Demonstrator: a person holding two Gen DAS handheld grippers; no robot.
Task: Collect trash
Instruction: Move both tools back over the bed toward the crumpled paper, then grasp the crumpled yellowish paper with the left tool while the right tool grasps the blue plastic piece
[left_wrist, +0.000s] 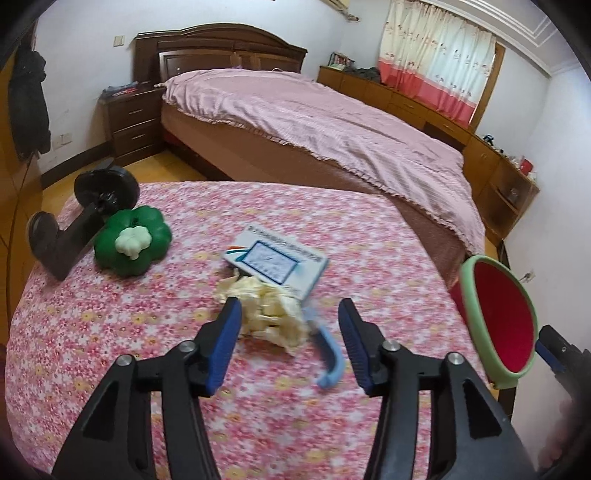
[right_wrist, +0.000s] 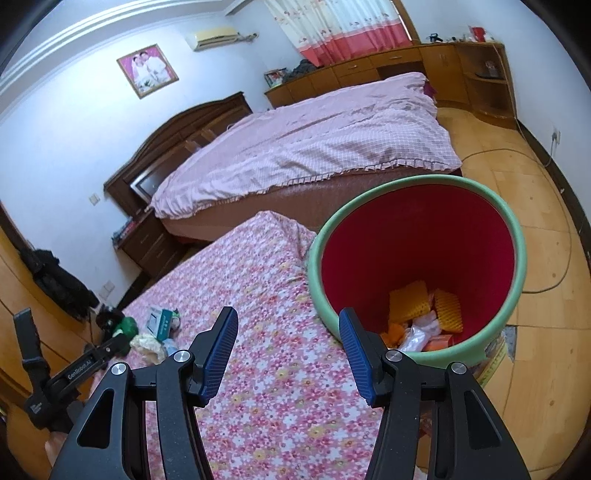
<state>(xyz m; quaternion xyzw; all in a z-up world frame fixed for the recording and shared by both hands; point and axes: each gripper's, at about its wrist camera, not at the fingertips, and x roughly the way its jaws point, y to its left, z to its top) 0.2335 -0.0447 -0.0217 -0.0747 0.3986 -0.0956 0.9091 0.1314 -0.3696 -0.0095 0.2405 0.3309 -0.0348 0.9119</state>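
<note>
In the left wrist view, the left gripper stands wide apart just above the floral tablecloth, its two blue pads bracketing a crumpled yellowish paper wad; the left pad is at the wad's edge, perhaps touching it, while the right pad is clear of it, so nothing is held yet and the spread looks chosen to take in the whole lump. A light blue curved plastic piece lies just beside the wad, and a white and blue card box sits behind it, touching or partly under the paper. A green clover-shaped container rests well to the left. The red bin with its green rim hangs at the table's right edge, near enough for a short carry. In the right wrist view, the right gripper is also wide and empty, hovering over the cloth just beside the bin, whose mouth tilts toward the table, likely to ease dropping. Orange scraps and white wrappers already lie inside, while the remaining trash sits well apart at the far left.
</note>
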